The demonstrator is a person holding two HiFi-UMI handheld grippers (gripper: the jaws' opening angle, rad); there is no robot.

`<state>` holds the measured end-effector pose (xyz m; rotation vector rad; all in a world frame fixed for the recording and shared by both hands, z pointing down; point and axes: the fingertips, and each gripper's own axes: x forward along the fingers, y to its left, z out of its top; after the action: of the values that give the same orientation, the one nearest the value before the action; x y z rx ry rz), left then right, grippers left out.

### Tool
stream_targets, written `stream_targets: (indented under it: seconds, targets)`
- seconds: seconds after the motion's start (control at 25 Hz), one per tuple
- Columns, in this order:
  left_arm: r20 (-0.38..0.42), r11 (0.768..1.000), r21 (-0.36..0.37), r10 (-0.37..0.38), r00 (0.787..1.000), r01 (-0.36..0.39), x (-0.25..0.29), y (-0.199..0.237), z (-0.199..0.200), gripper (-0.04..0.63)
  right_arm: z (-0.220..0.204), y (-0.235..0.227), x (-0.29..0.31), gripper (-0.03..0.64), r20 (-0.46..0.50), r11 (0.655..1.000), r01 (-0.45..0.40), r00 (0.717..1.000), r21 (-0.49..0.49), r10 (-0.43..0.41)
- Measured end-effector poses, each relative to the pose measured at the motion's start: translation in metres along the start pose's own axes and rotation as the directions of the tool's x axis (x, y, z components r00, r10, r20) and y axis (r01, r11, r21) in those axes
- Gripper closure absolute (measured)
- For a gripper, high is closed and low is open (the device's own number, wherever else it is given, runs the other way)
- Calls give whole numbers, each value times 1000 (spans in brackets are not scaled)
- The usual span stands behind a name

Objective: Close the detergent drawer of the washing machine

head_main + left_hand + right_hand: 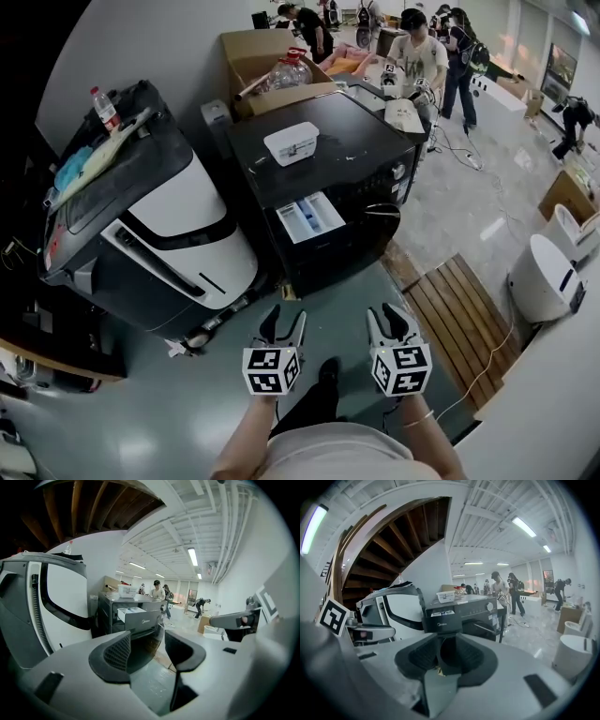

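Observation:
The dark washing machine (328,159) stands ahead of me with its detergent drawer (309,217) pulled out, its white-and-blue compartments showing. The drawer (136,617) lies well beyond my left gripper (146,651), whose jaws stand open with nothing between them. In the right gripper view the drawer's dark front (443,618) sits straight ahead of my right gripper (446,654), which is open and empty with a narrower gap. In the head view the left gripper (284,328) and right gripper (390,323) hang side by side over the floor, short of the machine.
A white tub (292,142) rests on the washer's top. A large grey-and-white machine (159,225) stands to the left, a wooden pallet (459,309) and a round white appliance (548,277) to the right. Cardboard boxes (272,61) and several people (417,56) are behind.

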<state>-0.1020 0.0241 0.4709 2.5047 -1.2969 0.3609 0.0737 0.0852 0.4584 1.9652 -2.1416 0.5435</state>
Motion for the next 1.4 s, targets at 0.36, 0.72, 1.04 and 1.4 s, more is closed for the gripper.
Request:
stream_targets:
  seconds: [0.36, 0.72, 1.04, 1.4]
  targets:
    - [-38, 1000, -21, -3, 999, 3, 65, 34, 13, 390, 29, -14, 73, 511, -27, 1000, -2, 1000, -27, 2]
    - [-64, 999, -41, -23, 998, 20, 109, 55, 19, 382, 46, -32, 121, 511, -42, 1000, 27, 999, -15, -28]
    - [-71, 998, -61, -36, 997, 32, 131, 64, 19, 376, 49, -40, 142, 509, -77, 997, 57, 995, -43, -60]
    - [-82, 998, -60, -1, 997, -4, 138, 66, 18, 376, 51, -43, 165, 509, -92, 999, 2, 996, -50, -7]
